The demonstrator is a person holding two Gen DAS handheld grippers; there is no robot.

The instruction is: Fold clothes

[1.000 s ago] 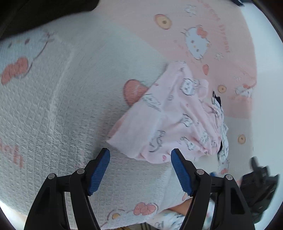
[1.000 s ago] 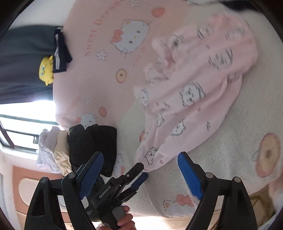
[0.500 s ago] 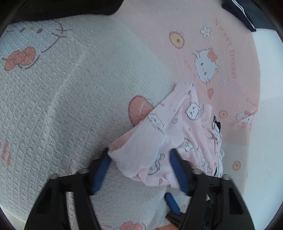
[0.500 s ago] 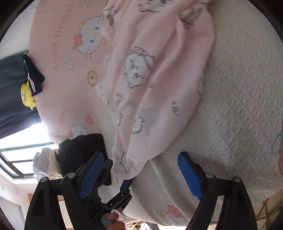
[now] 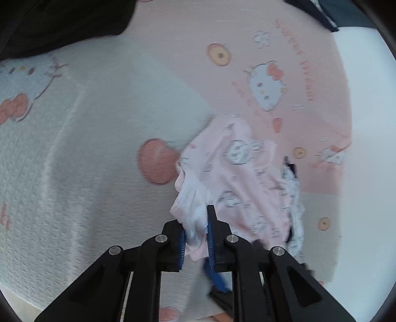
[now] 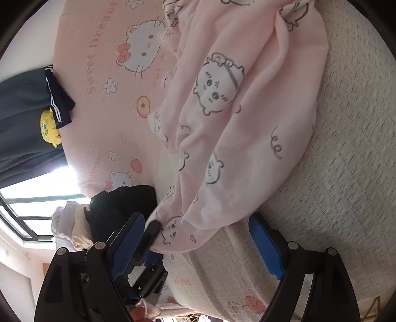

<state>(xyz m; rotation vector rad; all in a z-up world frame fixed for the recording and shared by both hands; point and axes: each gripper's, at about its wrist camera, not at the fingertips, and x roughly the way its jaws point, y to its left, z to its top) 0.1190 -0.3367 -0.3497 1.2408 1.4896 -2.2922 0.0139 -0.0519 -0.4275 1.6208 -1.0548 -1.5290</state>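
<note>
garment: pink printed garment (image 5: 237, 173) lies bunched on the bed, partly on the white blanket (image 5: 99, 148), partly on the pink sheet (image 5: 284, 49). Not flat and not folded.
left gripper: left gripper (image 5: 195, 237) is clamped on a near edge of the garment; pale inner fabric is pinched between the blue pads.
right gripper: right gripper (image 6: 195, 245) is spread wide, holding nothing. The lower hem of the garment (image 6: 235, 123) hangs just ahead of it, between the two fingers.
key relation: in the right view the left gripper's tip (image 6: 153, 230) holds the hem just beside the right gripper's left finger. Both tools sit at the same near end of the cloth.
long axis: runs away from both grippers, up over the blanket towards the sheet.
nearer hand: left already has the cloth; right is in reach of the free hem to its right.
judgement: a second grip further along that hem would probably let the two spread the edge. The cloth is soft and limp, and will sag between the grips.
surface: waffle-textured blanket over a soft bed, so it may drag on the cloth.
room: dark clothes (image 6: 118, 210) and pale pieces (image 6: 66, 223) sit at the bed edge; window (image 6: 19, 210) beyond; a dark garment (image 5: 49, 22) at the far side of the left view.
</note>
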